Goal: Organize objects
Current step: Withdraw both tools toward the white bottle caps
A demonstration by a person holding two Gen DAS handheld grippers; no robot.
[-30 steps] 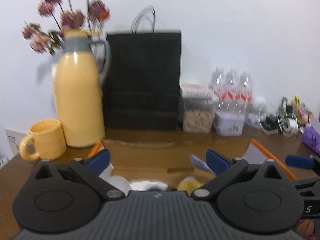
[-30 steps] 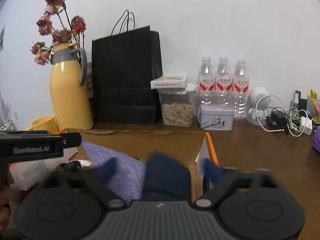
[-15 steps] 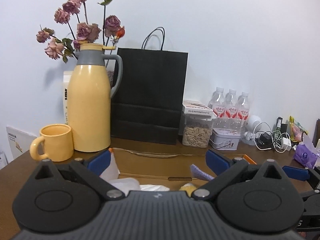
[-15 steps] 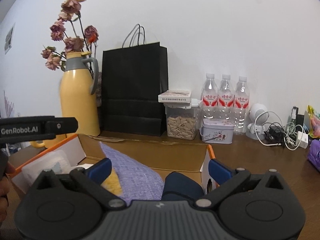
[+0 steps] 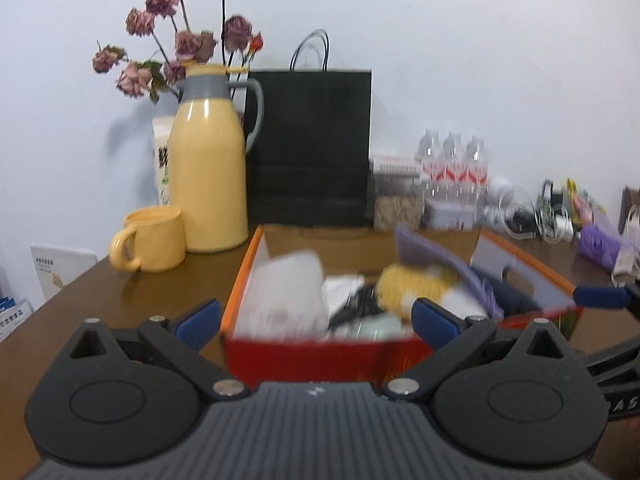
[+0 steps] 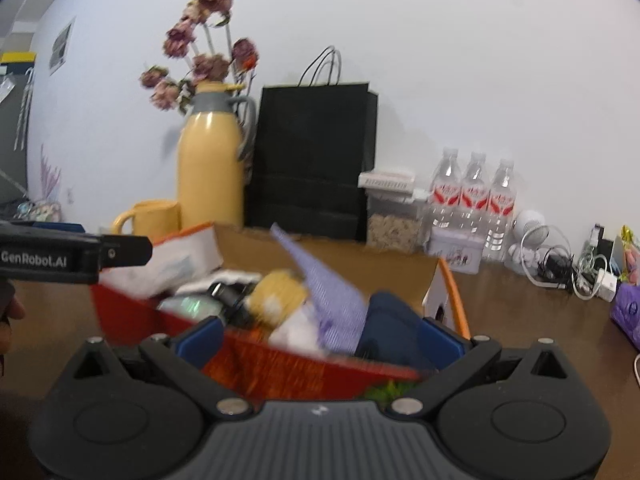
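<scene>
Both the left tool and right tool gape wide, empty, before the orange box

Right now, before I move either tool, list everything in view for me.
box: 1, orange-red, table centre, full of items
yellow plush: 1, in box
purple cloth: 1, sticking up in box
navy item: 1, in box, right
thermos: 1, yellow, back left
mug: 1, yellow, beside thermos
dried flowers: bunch, pink, behind thermos
paper bag: 1, black, at wall
water bottles: 3, clear
tin: 1, pale
cables: tangle, right
left tool: open
right tool: open
</scene>
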